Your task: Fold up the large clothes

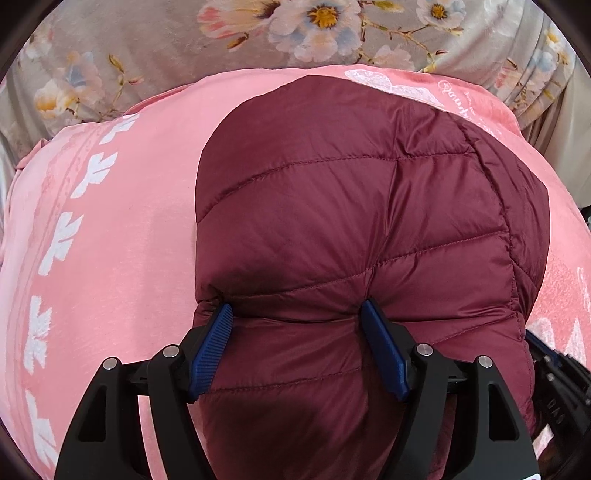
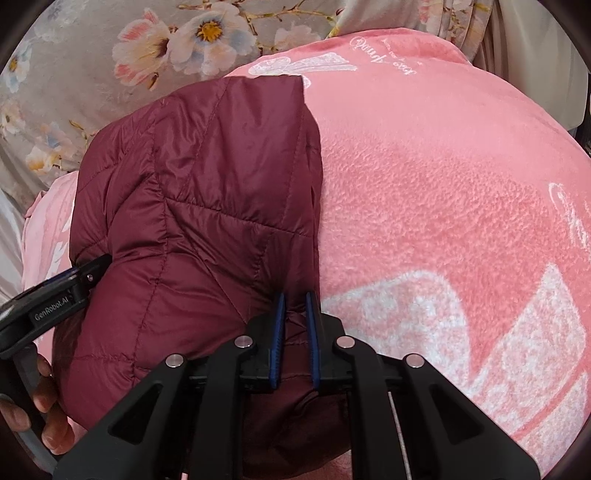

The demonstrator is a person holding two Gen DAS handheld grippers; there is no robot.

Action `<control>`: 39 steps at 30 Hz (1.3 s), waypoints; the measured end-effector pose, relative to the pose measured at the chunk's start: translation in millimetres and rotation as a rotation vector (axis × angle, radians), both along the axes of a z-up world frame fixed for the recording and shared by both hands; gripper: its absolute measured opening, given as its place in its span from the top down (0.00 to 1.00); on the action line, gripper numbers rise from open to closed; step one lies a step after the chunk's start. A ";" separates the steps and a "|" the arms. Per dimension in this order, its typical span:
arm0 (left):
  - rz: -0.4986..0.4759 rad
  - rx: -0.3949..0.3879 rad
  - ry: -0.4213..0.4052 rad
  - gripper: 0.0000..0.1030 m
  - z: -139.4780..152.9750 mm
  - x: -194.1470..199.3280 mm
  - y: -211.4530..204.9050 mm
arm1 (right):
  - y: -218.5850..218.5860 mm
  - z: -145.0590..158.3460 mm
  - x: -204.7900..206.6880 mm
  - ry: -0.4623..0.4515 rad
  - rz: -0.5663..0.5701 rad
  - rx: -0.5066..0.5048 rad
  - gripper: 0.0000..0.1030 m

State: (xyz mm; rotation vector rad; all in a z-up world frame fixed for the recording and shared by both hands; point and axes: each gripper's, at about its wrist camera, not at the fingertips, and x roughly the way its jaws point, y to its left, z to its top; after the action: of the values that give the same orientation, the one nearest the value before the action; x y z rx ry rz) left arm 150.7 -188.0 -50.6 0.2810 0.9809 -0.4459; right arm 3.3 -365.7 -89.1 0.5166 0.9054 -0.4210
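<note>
A maroon quilted puffer jacket (image 1: 351,206) lies folded on a pink fleece blanket (image 1: 147,206). My left gripper (image 1: 297,314) is open, its blue fingers (image 1: 212,347) spread and pressed onto the jacket's near edge. In the right wrist view the jacket (image 2: 199,206) lies at the left of the blanket (image 2: 443,192). My right gripper (image 2: 294,306) is shut on a pinch of the jacket's near right corner. The left gripper (image 2: 79,275) shows at the left, touching the jacket's left side.
A grey floral bedcover (image 1: 314,33) lies beyond the blanket and also shows in the right wrist view (image 2: 110,55). A hand (image 2: 44,402) holds the left gripper's handle. The right gripper's body (image 1: 557,380) sits at the jacket's right edge.
</note>
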 end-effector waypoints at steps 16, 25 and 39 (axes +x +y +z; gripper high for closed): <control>0.107 -0.116 0.064 0.34 30.7 127.7 -23.2 | -67.3 21.8 116.6 -0.115 -0.046 0.097 0.87; 0.091 -0.070 0.020 0.30 -13.5 125.2 -46.3 | -71.0 -26.0 115.2 -0.092 -0.066 0.072 0.92; 0.094 -0.008 -0.081 0.29 -28.9 117.4 -59.1 | -66.1 -33.7 117.9 -0.112 -0.056 0.031 0.93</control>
State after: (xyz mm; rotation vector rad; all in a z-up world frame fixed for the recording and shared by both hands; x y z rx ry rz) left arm 268.1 -247.1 -79.5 0.2432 0.9092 -0.3500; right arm 121.2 -431.7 -122.7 0.5888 0.7921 -0.4250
